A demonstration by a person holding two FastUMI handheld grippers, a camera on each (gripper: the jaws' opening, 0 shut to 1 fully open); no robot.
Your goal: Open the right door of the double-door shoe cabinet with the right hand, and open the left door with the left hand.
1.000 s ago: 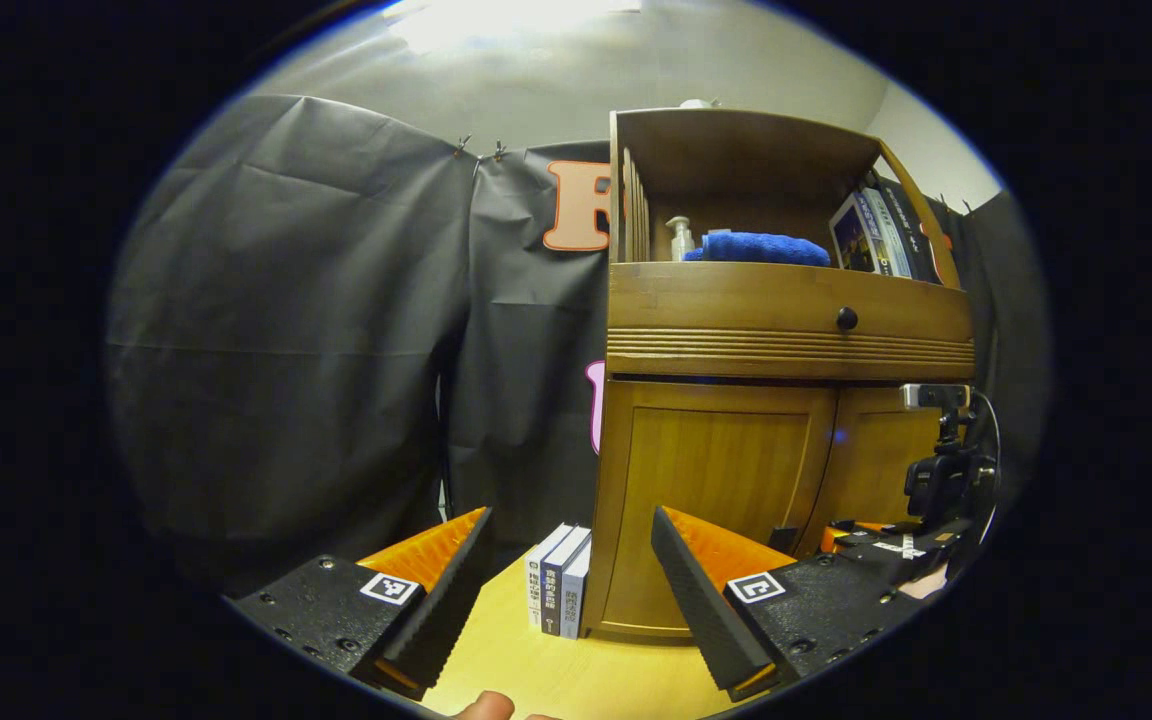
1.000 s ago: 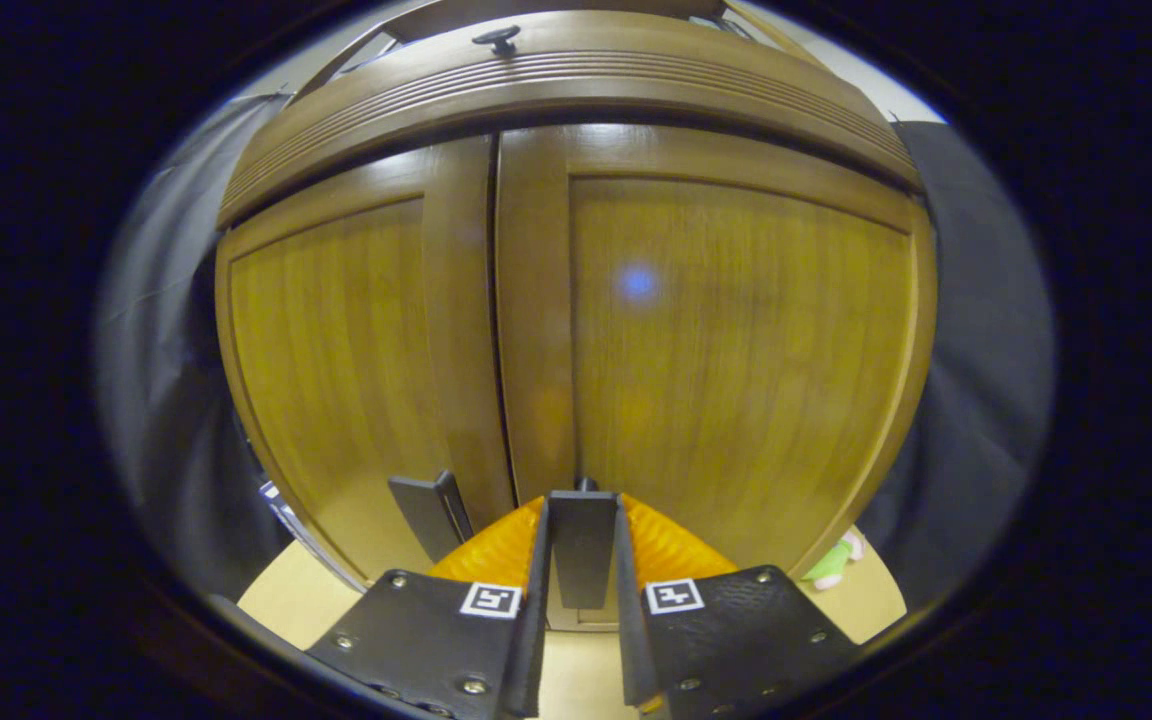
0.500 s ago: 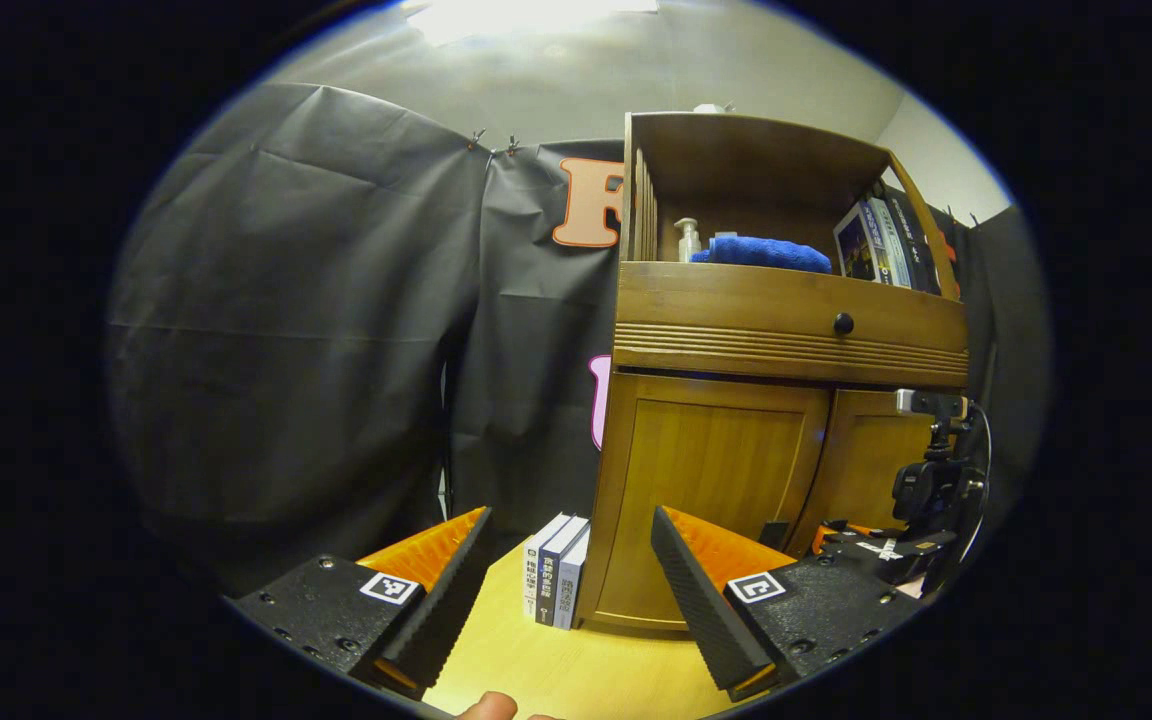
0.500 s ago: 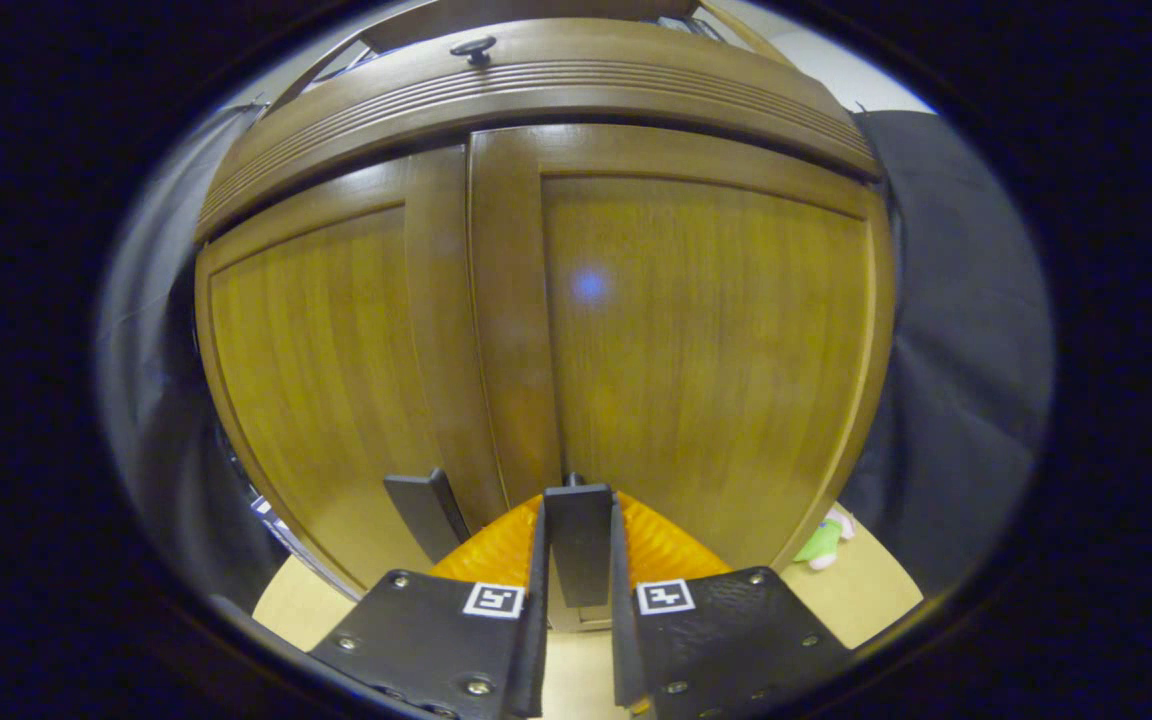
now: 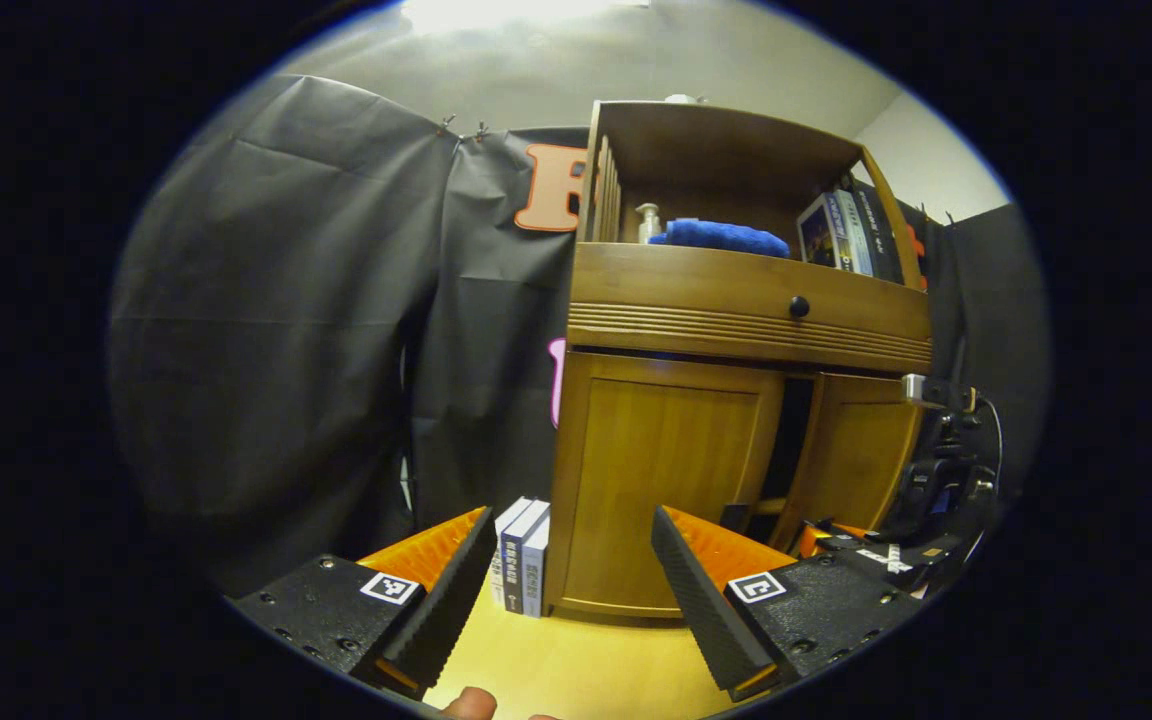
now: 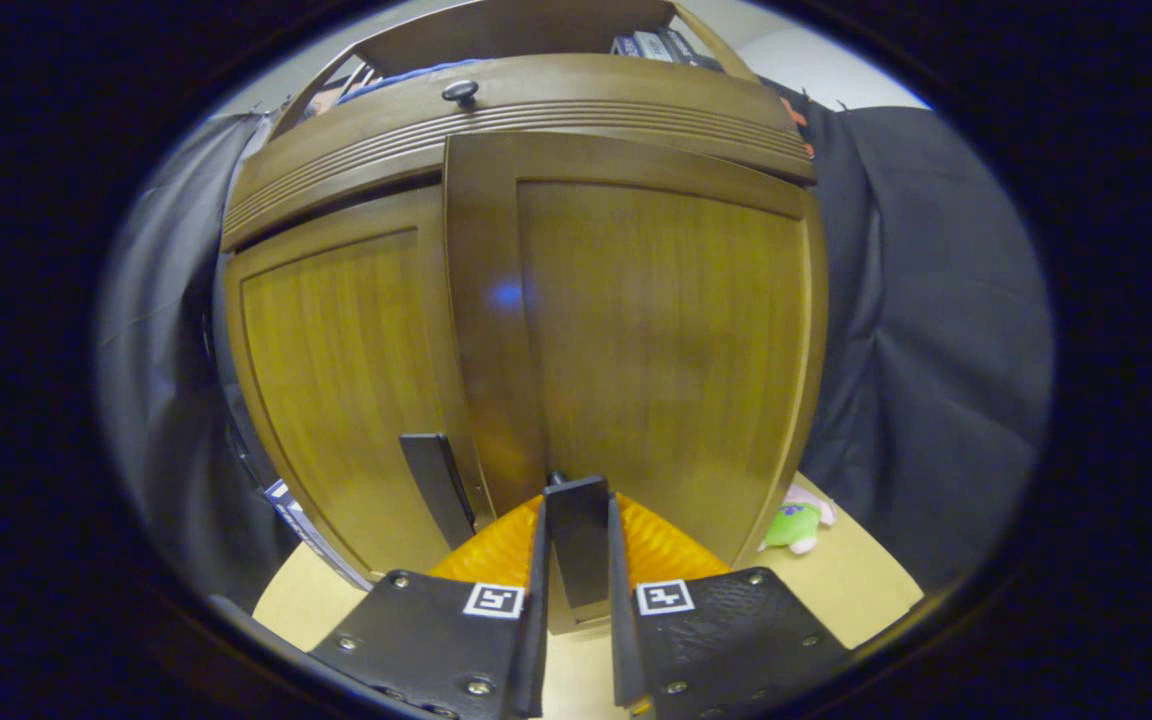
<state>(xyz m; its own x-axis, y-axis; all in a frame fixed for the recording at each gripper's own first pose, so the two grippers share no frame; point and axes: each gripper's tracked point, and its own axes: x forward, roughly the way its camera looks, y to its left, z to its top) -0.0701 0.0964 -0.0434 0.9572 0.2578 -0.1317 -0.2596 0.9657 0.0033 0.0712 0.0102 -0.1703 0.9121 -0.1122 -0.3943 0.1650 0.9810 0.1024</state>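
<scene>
The wooden shoe cabinet stands ahead and right of my left gripper, which is open, holds nothing and is well short of it. The left door is closed, its dark handle low at its inner edge. The right door stands ajar, with a dark gap between the doors. My right gripper is shut on the right door's flat dark handle, low on the right door. The left door and its handle lie just left of it.
Three books stand upright against the cabinet's left side on the light wooden surface. The open shelf above the drawer knob holds a blue towel, a pump bottle and books. A green plush toy lies right of the cabinet.
The right door has swung outward with my right gripper still on its handle, and a dark gap has opened between the doors. My left gripper stays open, shifted slightly sideways.
</scene>
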